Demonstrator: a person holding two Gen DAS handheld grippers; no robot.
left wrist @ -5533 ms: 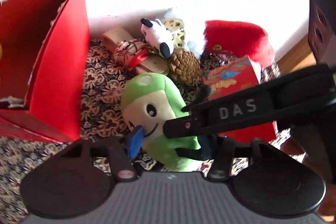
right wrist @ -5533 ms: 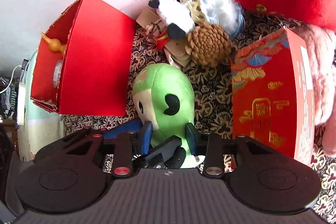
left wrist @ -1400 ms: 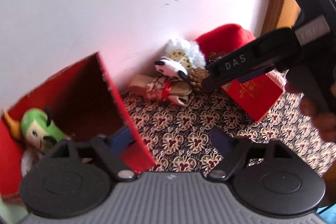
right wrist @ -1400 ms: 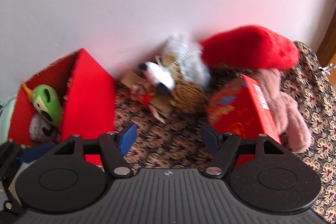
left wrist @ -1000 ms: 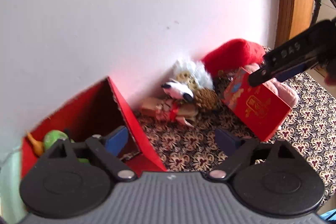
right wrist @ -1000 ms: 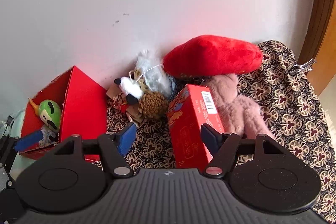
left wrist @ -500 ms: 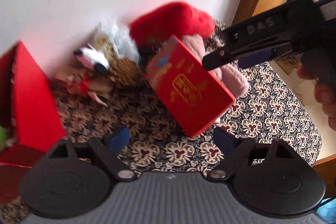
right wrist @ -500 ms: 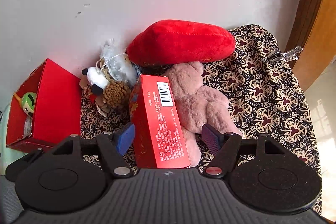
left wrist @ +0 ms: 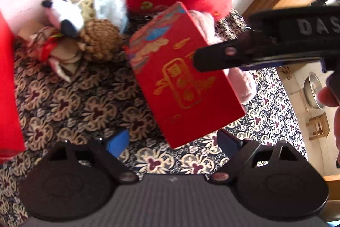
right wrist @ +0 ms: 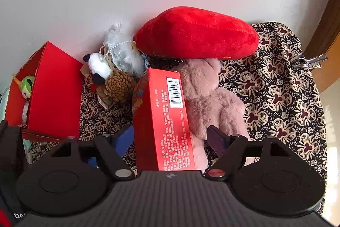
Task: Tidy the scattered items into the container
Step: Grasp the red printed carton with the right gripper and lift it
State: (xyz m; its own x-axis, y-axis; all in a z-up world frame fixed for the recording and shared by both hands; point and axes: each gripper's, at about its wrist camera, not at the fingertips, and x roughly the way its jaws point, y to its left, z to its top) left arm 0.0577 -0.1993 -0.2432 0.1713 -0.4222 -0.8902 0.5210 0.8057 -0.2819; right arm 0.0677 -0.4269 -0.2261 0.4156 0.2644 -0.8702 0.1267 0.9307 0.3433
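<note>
A red gift box with gold print (left wrist: pixel 180 82) (right wrist: pixel 163 120) stands on its edge on the patterned cloth. My right gripper (right wrist: pixel 171 138) is open and straddles the box from above, with a gap at the right pad. In the left wrist view, the right gripper (left wrist: pixel 212 59) reaches in over the box's top edge. My left gripper (left wrist: pixel 173 142) is open, and the box's lower corner sits just ahead of its blue pads. The red open container (right wrist: pixel 53 88) (left wrist: pixel 8 78) stands to the left with a green plush (right wrist: pixel 26 83) inside.
Against the wall lie a red plush cushion (right wrist: pixel 195 35), a pink bear plush (right wrist: pixel 208 99), a pine cone (right wrist: pixel 119 83), a white and black plush (right wrist: pixel 99 67) and a feathery ornament (right wrist: pixel 123 50). A metal clip (right wrist: pixel 308 61) holds the cloth at the right edge.
The green plush, earlier held between both grippers, now lies in the container. Both grippers have moved right from the container and closed in on the red gift box.
</note>
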